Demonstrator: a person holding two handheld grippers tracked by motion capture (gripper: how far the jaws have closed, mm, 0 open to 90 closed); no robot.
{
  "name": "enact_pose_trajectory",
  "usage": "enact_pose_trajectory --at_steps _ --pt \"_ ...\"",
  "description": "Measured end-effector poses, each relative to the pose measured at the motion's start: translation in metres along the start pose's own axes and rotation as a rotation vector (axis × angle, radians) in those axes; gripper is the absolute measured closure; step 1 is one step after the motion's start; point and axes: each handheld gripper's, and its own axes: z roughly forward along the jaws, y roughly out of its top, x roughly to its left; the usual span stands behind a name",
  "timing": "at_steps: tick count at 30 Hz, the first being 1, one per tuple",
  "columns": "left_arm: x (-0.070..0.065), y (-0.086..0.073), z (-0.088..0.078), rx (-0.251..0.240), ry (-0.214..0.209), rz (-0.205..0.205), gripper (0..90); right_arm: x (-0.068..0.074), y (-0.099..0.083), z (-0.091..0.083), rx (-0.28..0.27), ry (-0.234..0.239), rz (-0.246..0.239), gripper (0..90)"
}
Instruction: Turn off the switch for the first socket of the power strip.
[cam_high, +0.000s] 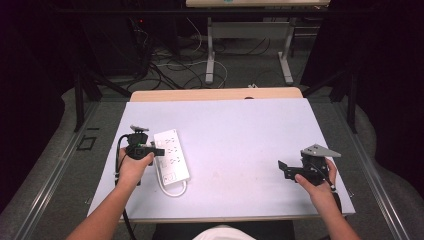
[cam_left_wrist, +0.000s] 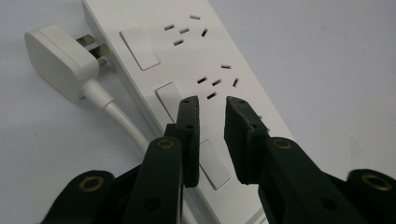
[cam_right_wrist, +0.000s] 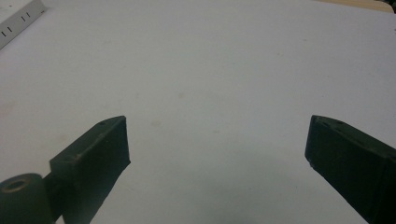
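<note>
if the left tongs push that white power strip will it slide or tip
Probably slide: the power strip lies flat and low on the smooth table. Its hard shell looks stiff, so unlikely to bend. The bendy cord and plug may drag and turn it.

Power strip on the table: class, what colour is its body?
White. The power strip shows best in the left gripper view, lying on the pale table cover.

No readable text, label or number on anything.

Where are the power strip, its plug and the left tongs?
power strip (cam_left_wrist: 187, 56): left gripper view, top face.
plug (cam_left_wrist: 56, 60): left gripper view, white body.
left tongs (cam_left_wrist: 212, 105): left gripper view, between the tips.
</note>
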Motion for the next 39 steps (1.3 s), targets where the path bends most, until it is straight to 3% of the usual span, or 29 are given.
enact_pose_trajectory --at_steps 11,17,23,27,29,34,39 --pt "-0.008 0.000 -0.008 -0.037 -0.016 0.032 58.9 -0.001 0.000 0.000 -0.001 -0.001 -0.006 5.8" --pt "-0.014 -0.003 -0.013 -0.064 -0.012 0.080 51.2 0.000 0.000 -0.001 0.003 0.004 -0.004 5.8" --pt "-0.018 -0.008 -0.015 -0.134 -0.004 0.143 46.6 -0.001 0.000 -0.002 -0.003 -0.001 -0.006 5.8" --pt "-0.017 -0.009 -0.017 -0.154 -0.022 0.178 43.2 -0.002 0.000 -0.003 -0.004 0.000 0.006 5.8" --pt "-0.016 -0.010 -0.018 -0.193 -0.030 0.198 38.2 -0.002 -0.001 -0.004 -0.005 -0.008 0.014 5.9" --pt "-0.016 -0.014 -0.021 -0.221 -0.032 0.193 28.1 -0.005 -0.003 -0.006 -0.001 -0.012 0.025 5.9" --pt "-0.016 -0.019 -0.025 -0.253 -0.062 0.168 18.0 -0.006 -0.003 -0.008 -0.012 -0.020 0.020 5.9"
